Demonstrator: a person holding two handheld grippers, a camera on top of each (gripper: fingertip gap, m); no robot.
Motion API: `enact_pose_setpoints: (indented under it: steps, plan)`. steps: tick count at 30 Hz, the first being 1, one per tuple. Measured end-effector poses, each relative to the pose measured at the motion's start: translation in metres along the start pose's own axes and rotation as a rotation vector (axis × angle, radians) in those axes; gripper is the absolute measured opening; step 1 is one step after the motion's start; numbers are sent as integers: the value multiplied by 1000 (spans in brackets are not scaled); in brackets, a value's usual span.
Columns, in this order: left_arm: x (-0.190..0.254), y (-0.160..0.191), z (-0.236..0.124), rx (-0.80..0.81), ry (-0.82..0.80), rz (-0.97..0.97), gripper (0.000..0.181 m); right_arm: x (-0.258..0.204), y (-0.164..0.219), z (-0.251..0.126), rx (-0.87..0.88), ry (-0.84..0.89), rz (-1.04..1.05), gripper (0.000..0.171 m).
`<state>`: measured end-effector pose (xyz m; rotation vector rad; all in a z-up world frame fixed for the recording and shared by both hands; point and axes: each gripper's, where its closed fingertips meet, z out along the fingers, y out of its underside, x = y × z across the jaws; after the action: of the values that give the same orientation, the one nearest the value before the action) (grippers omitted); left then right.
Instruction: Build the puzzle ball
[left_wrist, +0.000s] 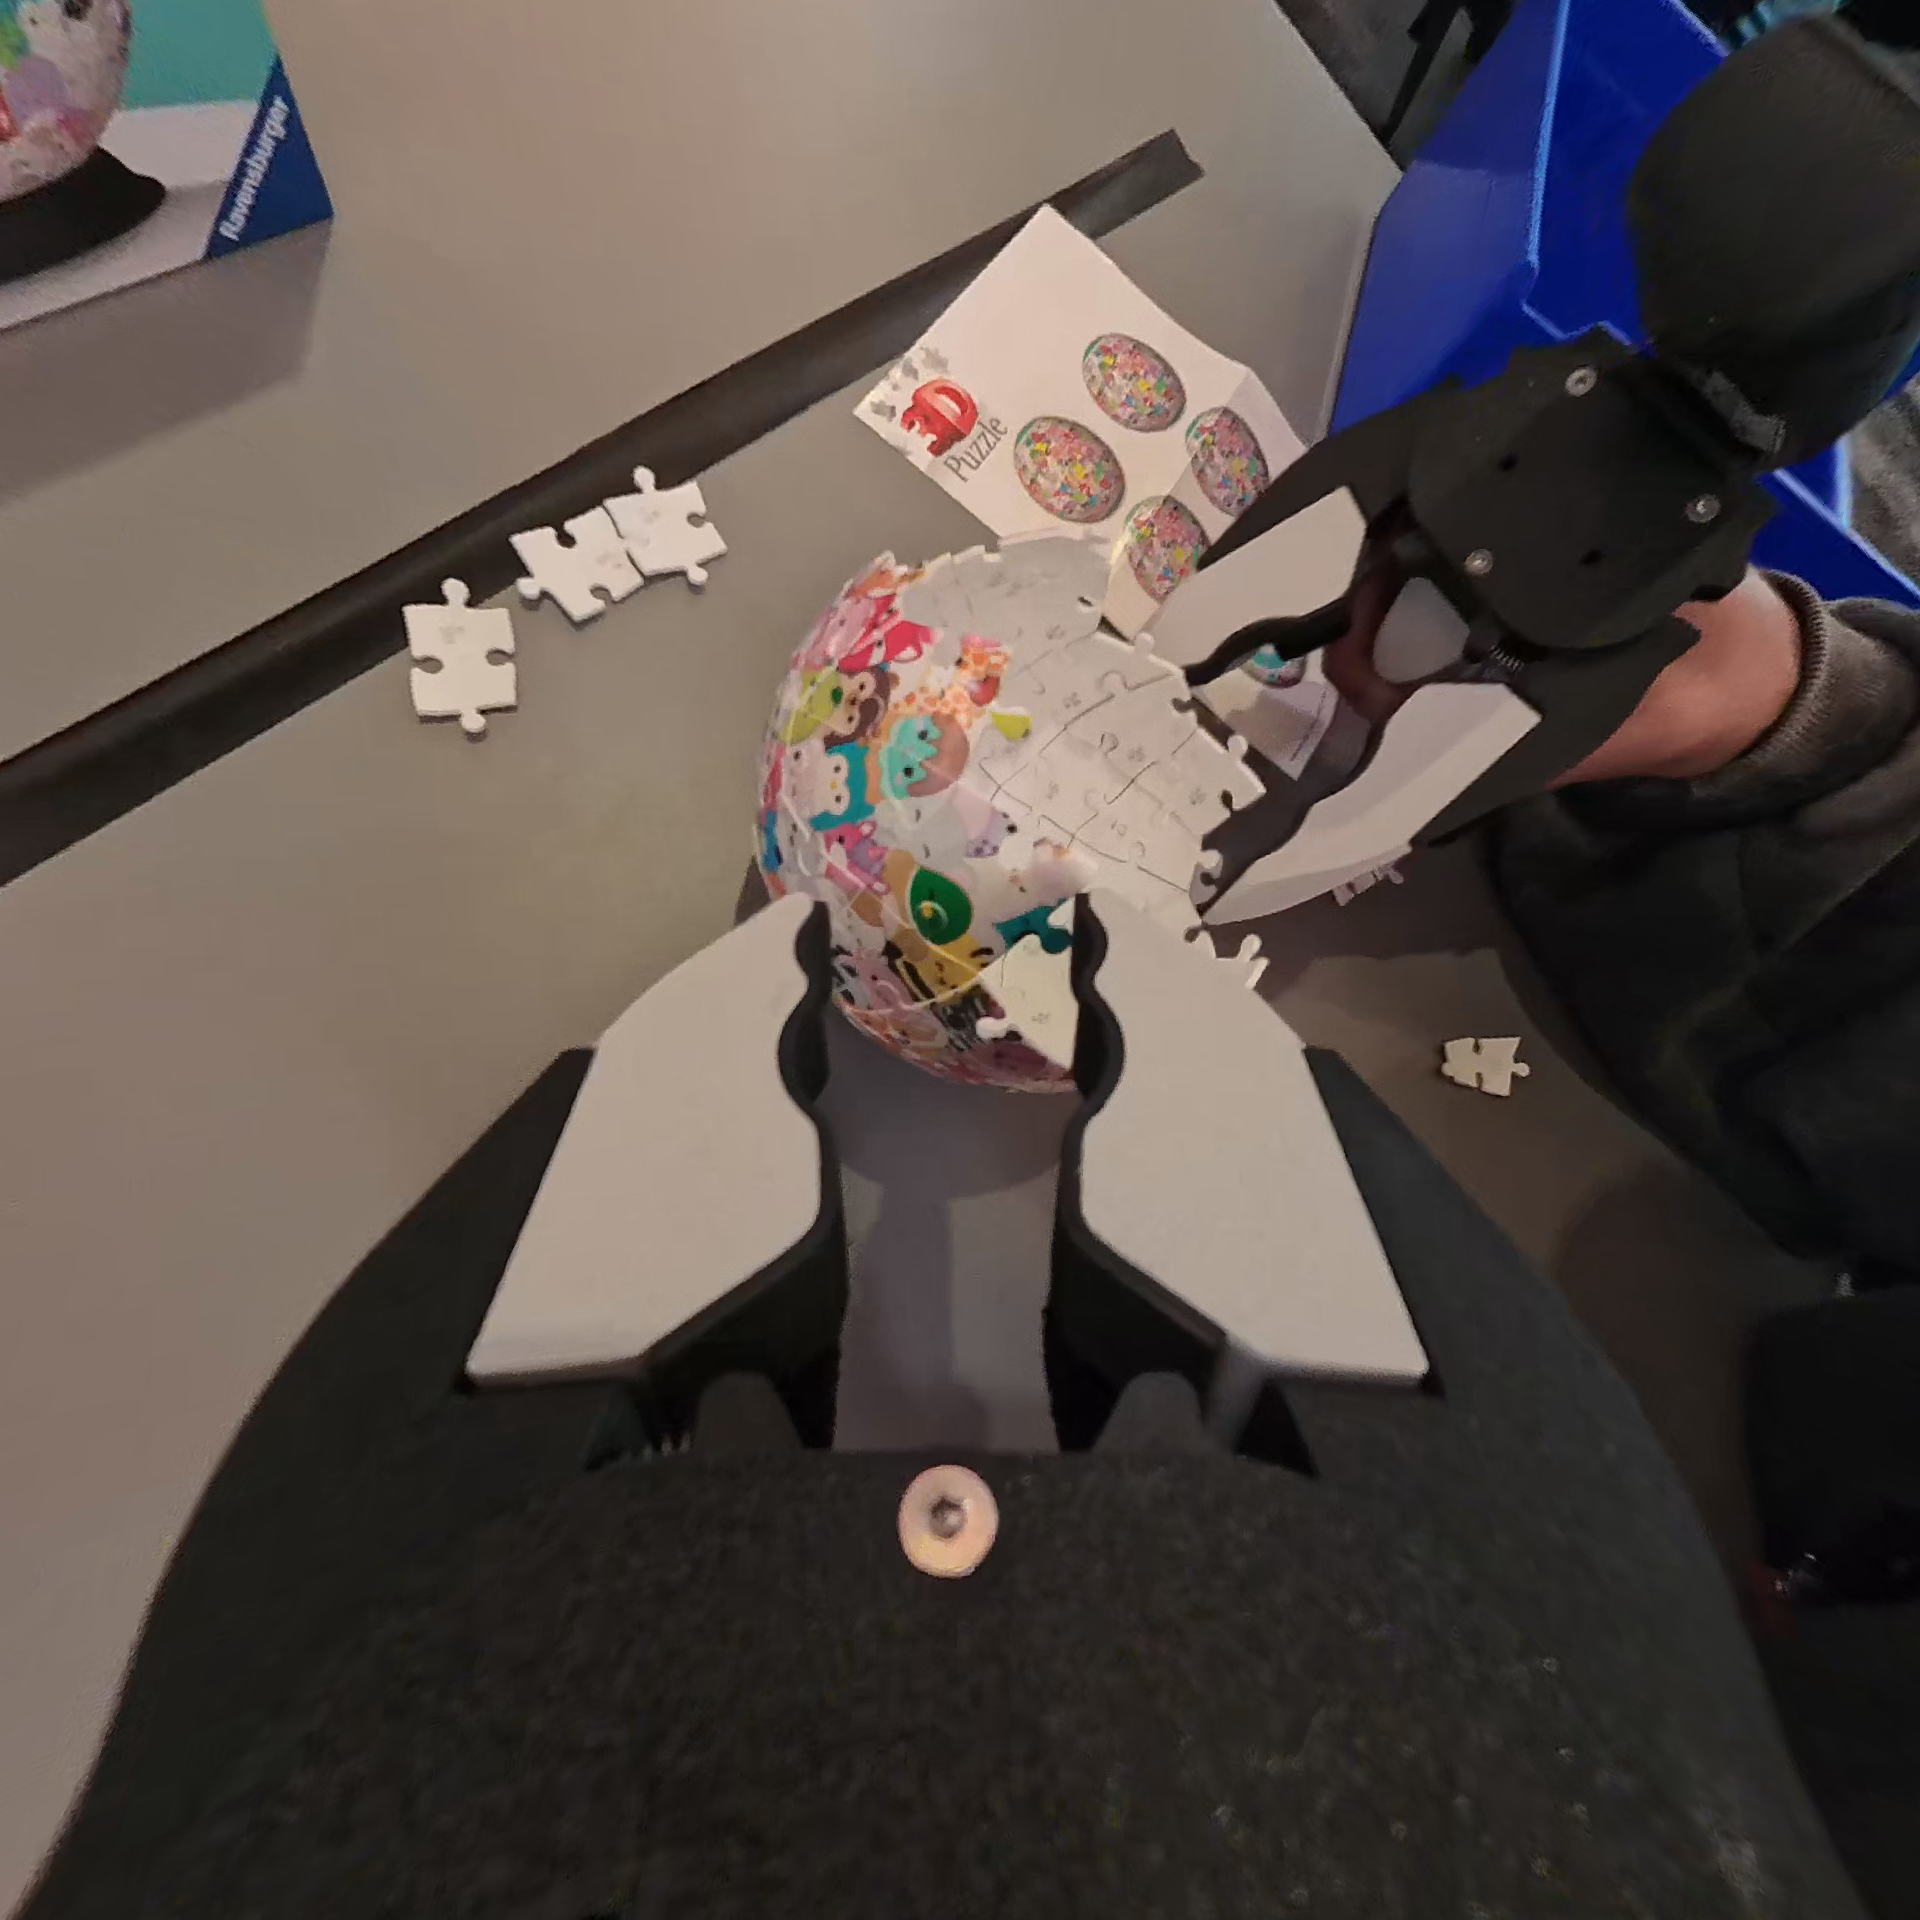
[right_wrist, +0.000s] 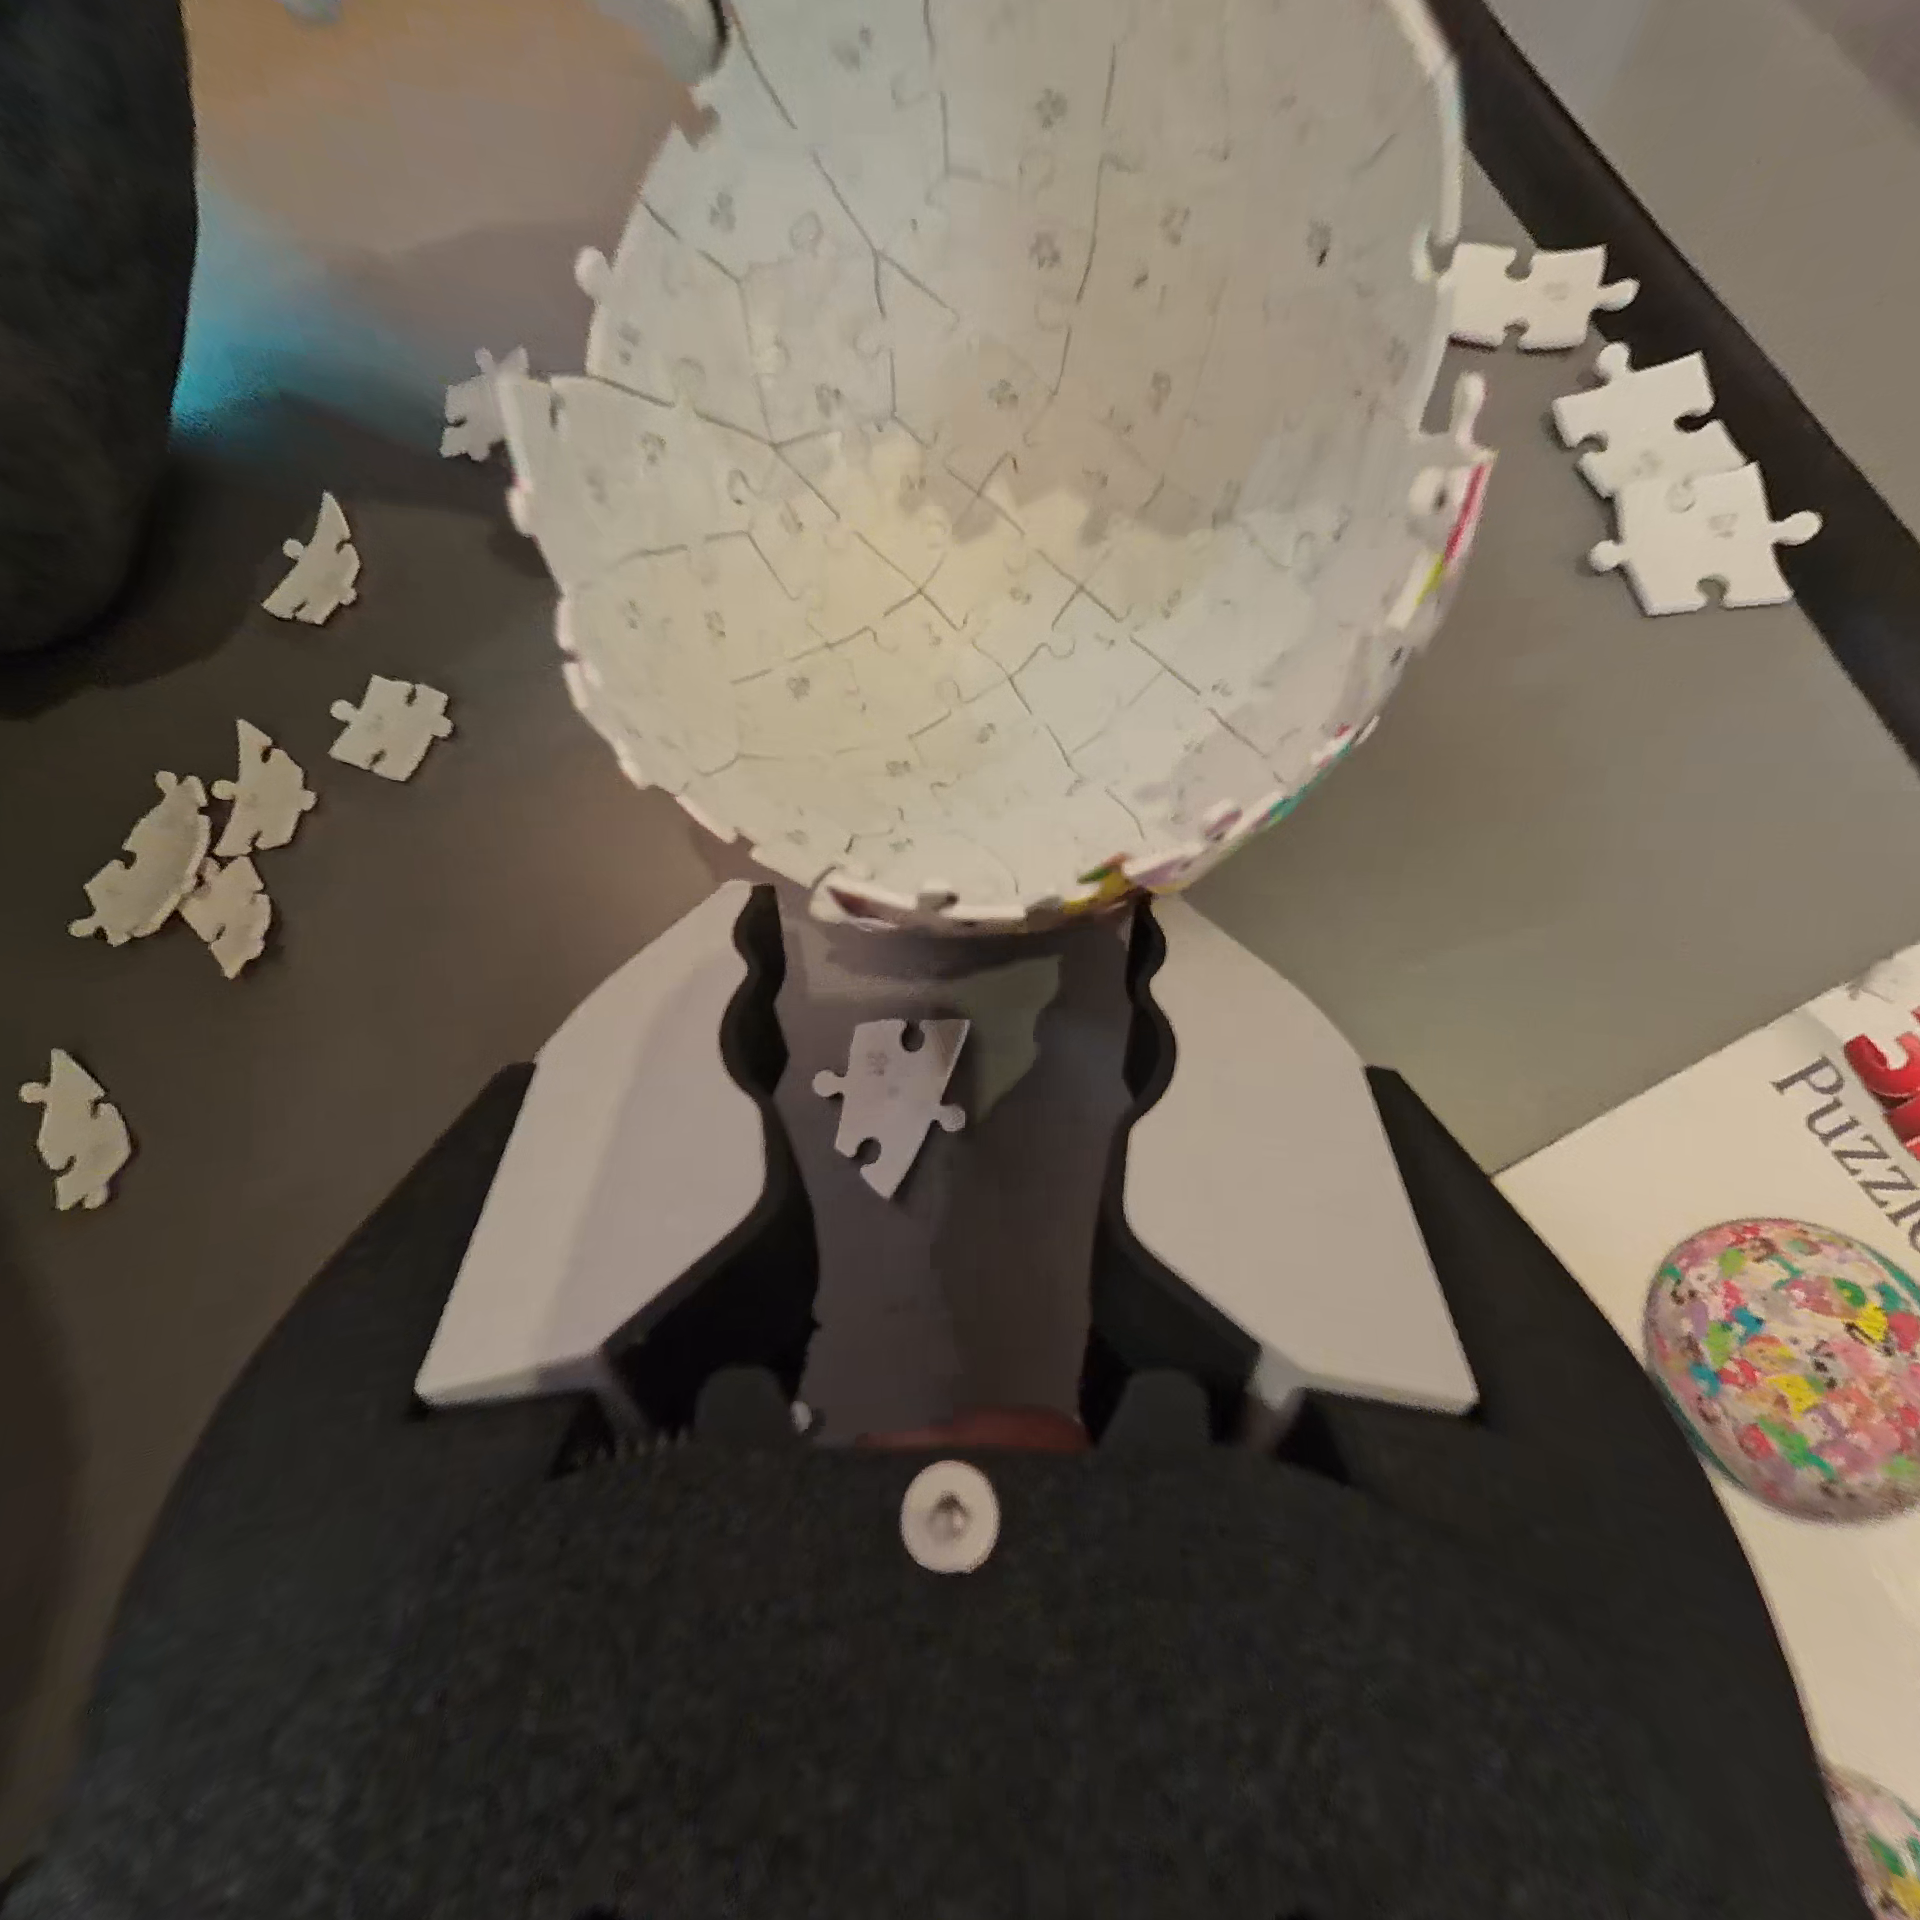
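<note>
Grey tabletop (left_wrist: 312, 987) fills the left wrist view, crossed by a dark strip (left_wrist: 582, 499) running from the near left to the far right. At the centre sits the puzzle ball (left_wrist: 914, 810) — a part-built shell, its printed outside facing left and its white hollow opening toward the right. The left gripper (left_wrist: 951, 966) has its jaws apart, the tips standing to either side of the shell's near edge; whether they actually touch it I cannot tell. At the right the right gripper (left_wrist: 1205, 790) reaches in with its jaws apart, tips close to the open rim. Three white loose pieces (left_wrist: 566, 592) lie along the strip at the left, one more (left_wrist: 1484, 1064) sits near right, an instruction sheet (left_wrist: 1081, 416) lies beyond the ball, and the puzzle box (left_wrist: 135, 156) stands at the far left.

From the right wrist view the shell's interior (right_wrist: 987, 520) shows as a deep bowl of joined white pieces with a jagged, unfinished rim. The right gripper (right_wrist: 945, 956) is spread wide just below that rim, holding nothing. A single piece (right_wrist: 894, 1091) lies on the table between its fingers. More scattered pieces (right_wrist: 208, 831) rest at the left and a few (right_wrist: 1662, 468) at the right.

Judging from this, somewhat over half the sphere is joined; the open side has yet to be closed with the pieces lying about.
</note>
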<state>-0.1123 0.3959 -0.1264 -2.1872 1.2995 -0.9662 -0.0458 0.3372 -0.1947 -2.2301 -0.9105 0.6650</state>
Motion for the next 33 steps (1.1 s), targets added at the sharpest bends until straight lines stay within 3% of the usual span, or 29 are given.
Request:
enact_pose_setpoints:
  steps: [4,9,22,28,33]
  plan:
    - [-11,7,3,-31,-23,-17,38,-4,-5,-10,37,11,-33,66]
    - [-13,8,5,-29,5,-40,39,4,22,-9,-66,26,-4,66]
    - [-29,17,14,-87,-17,-54,38,-19,-9,-22,58,-45,-18,59]
    - [-29,16,15,-94,-11,-49,39,-17,13,-11,-51,-47,13,58]
    - [-31,15,16,-101,0,-61,39,-26,10,-4,-52,-81,1,59]
